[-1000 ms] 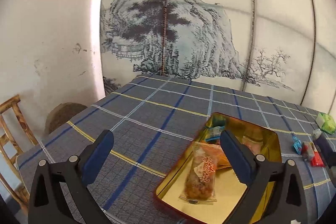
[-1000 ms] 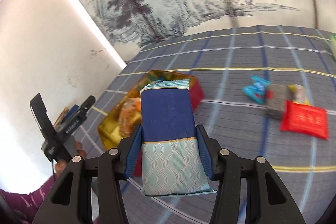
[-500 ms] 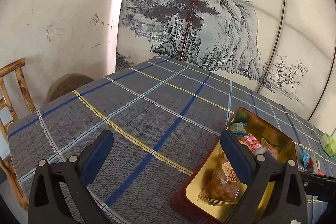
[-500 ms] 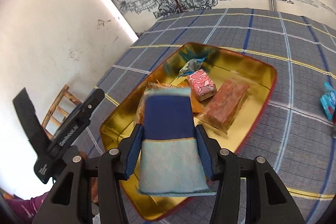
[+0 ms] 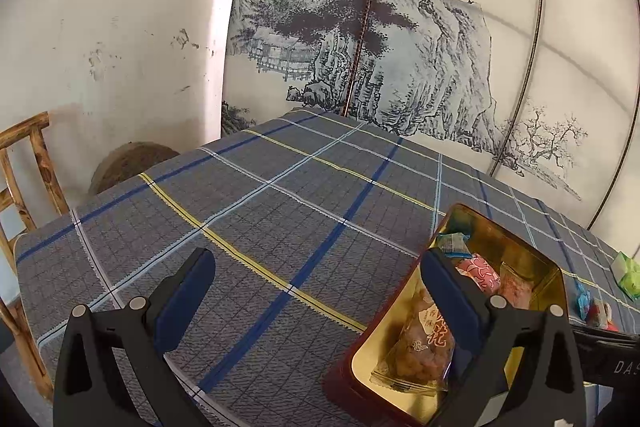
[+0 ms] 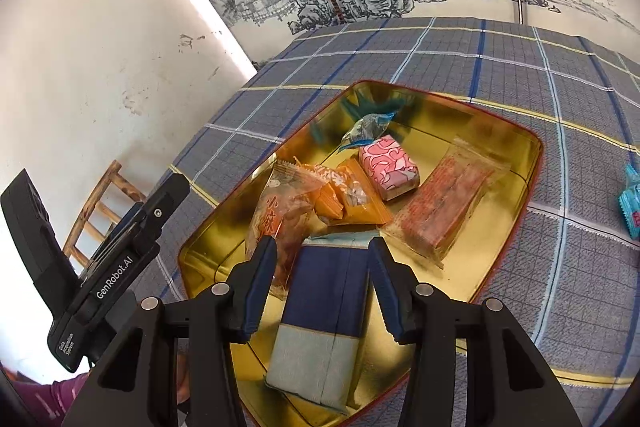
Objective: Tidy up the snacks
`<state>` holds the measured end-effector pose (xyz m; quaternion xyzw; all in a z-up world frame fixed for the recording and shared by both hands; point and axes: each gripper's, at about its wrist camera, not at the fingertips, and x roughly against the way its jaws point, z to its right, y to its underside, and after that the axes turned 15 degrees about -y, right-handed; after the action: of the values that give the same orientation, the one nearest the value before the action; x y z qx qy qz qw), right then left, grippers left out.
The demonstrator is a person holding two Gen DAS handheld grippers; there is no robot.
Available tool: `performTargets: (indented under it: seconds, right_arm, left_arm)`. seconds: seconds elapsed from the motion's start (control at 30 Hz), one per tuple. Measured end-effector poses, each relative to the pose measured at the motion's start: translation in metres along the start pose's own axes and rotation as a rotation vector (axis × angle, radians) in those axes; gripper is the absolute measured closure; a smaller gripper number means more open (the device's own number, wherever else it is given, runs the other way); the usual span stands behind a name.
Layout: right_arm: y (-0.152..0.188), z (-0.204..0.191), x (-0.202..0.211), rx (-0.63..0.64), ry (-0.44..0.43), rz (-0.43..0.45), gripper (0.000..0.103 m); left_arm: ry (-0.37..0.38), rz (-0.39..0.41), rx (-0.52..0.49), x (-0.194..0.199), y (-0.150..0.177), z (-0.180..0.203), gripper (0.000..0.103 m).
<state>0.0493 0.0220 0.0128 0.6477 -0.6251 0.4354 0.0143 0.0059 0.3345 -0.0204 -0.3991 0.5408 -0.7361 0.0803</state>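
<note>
A gold tin with a red rim (image 6: 534,163) sits on the plaid tablecloth and holds several wrapped snacks: a pink one (image 6: 388,167), an orange one (image 6: 348,199), a long clear one (image 6: 444,203), a fried-snack bag (image 6: 276,219). A blue and pale teal packet (image 6: 324,319) lies in the tin's near corner between the fingers of my right gripper (image 6: 322,283), whose jaws stand apart from it. My left gripper (image 5: 316,291) is open and empty over the cloth, left of the tin (image 5: 560,279).
Loose snacks lie on the cloth right of the tin: a blue candy (image 6: 632,203), a green packet (image 5: 628,269). A wooden chair (image 5: 24,187) stands at the table's left edge. A painted screen stands behind the table.
My right gripper carried the blue packet from above the cloth to the tin, lowered it in and opened. My left gripper swung left, away from the tin.
</note>
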Motion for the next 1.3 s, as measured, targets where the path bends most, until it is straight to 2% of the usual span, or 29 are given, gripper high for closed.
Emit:
performTargets:
  seconds: [0.33, 0.5, 0.63, 0.83, 1.03, 1.17, 1.3]
  right_arm:
    - [0.013, -0.009, 0.022, 0.054, 0.051, 0.05, 0.054]
    - [0.03, 0.003, 0.05, 0.081, 0.131, 0.088, 0.054]
    - [0.047, 0.032, 0.082, 0.045, 0.225, 0.119, 0.054]
    - [0.074, 0.095, 0.149, -0.091, 0.37, 0.204, 0.053]
    - [0.104, 0.158, 0.213, -0.21, 0.531, 0.253, 0.046]
    - [0.116, 0.182, 0.248, -0.25, 0.632, 0.269, 0.042]
    - [0.127, 0.198, 0.272, -0.268, 0.663, 0.274, 0.033]
  left_arm:
    - [-0.002, 0.007, -0.016, 0.003, 0.001, 0.005, 0.002]
    - [-0.016, 0.013, -0.025, 0.003, 0.001, 0.005, 0.002]
    - [-0.016, 0.014, -0.03, 0.003, 0.002, 0.006, 0.002]
    - [-0.024, 0.012, -0.033, 0.003, 0.003, 0.007, 0.002]
    - [-0.052, 0.022, -0.036, 0.002, 0.005, 0.006, 0.002]
    - [-0.077, 0.039, -0.049, 0.004, 0.006, 0.005, 0.002]
    - [-0.147, 0.072, -0.129, 0.011, 0.003, 0.019, 0.002]
